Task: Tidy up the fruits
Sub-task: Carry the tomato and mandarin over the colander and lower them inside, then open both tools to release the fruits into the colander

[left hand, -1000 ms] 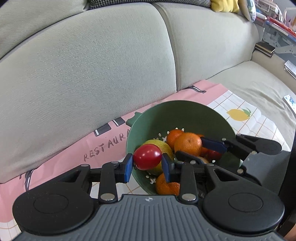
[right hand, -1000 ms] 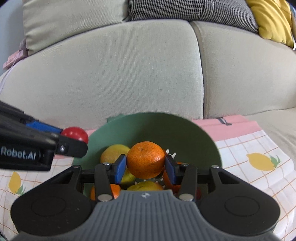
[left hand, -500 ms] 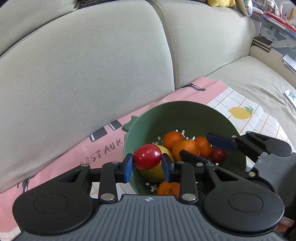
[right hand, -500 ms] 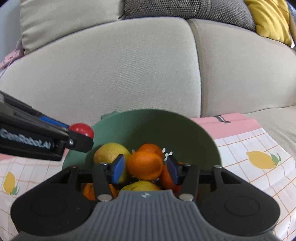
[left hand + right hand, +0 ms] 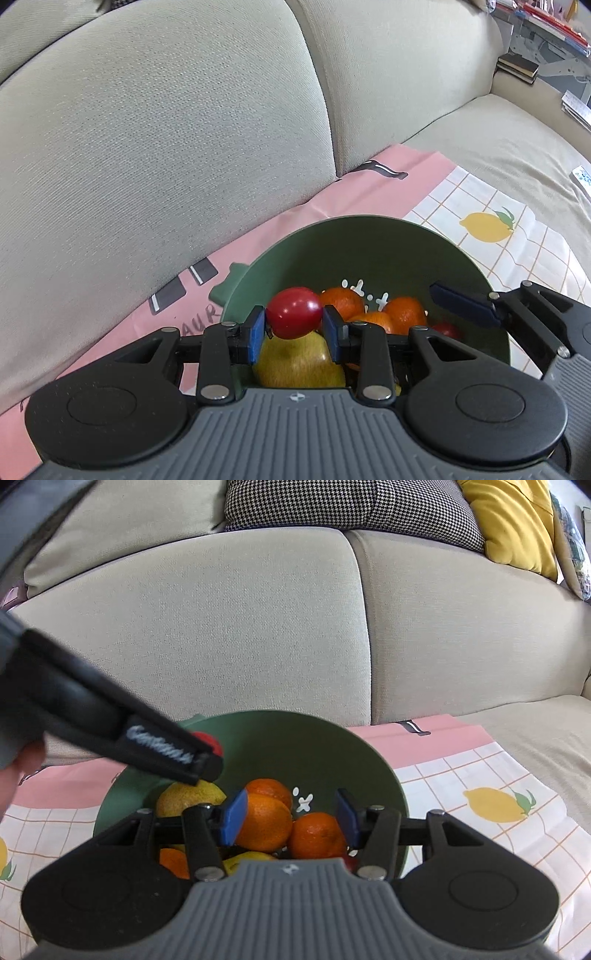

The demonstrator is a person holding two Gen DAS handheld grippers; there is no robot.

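Observation:
A green bowl (image 5: 369, 240) (image 5: 314, 746) on the mat holds several oranges (image 5: 264, 827), a yellow fruit (image 5: 295, 362) and a small red fruit (image 5: 447, 328). My left gripper (image 5: 294, 328) is shut on a red tomato (image 5: 293, 312) and hangs over the bowl's left side, just above the yellow fruit. In the right wrist view its finger (image 5: 166, 749) reaches in from the left, with the tomato (image 5: 208, 740) at its tip. My right gripper (image 5: 291, 821) stands open over the bowl's near side. Two oranges lie in the bowl beneath its jaws; neither is gripped.
The bowl sits on a pink and checked mat with lemon prints (image 5: 487, 227) spread over a beige sofa seat. The sofa backrest (image 5: 258, 627) rises right behind the bowl. Checked and yellow cushions (image 5: 517, 528) lie on top. A hand (image 5: 14, 775) shows at the left edge.
My right jaws have opened and the orange they held now lies in the bowl. The left gripper has carried the tomato over the bowl and lower.

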